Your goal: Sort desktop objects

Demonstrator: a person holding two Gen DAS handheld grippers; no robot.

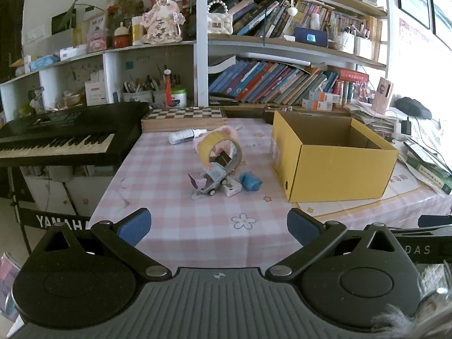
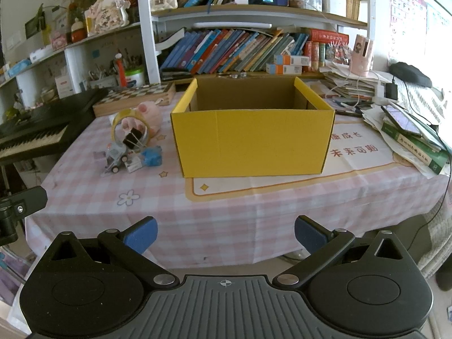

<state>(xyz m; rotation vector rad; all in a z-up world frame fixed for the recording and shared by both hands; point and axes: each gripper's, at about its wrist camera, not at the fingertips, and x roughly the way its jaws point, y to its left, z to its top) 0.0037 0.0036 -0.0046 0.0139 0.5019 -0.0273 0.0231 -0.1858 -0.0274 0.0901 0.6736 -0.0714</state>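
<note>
Left gripper (image 1: 219, 226): spread wide, blue pads far apart, nothing between them; held above the near edge of the table, well short of the cluster.
Right gripper (image 2: 225, 233): spread wide too, holding nothing; off the near table edge, facing the front wall of the box.
Table (image 1: 180, 226): covered in pink-and-white check cloth with flower prints.
Yellow box (image 1: 333, 158): open-topped cardboard, standing to the right of the cluster; inside floor not visible from either view.
Tape roll (image 1: 219, 150): yellowish, standing on edge, tilted, at the middle of the cluster.
Binder clip (image 1: 223, 159): black, seen through the hole of the tape roll.
Pink plush (image 2: 149, 114): just behind the tape roll, touching it.
Toy car (image 1: 214, 179): grey, tilted nose-down, against the front of the tape roll.
Small white box (image 1: 232, 189): just beside the toy car's wheels.
Blue lump (image 1: 250, 182): crumpled, right of the toy car, nearest to the yellow box.
White bottle (image 1: 186, 135): lying on its side behind the cluster, near the chessboard (image 1: 183, 114).
Keyboard (image 1: 59, 141): black, left of the table.
</note>
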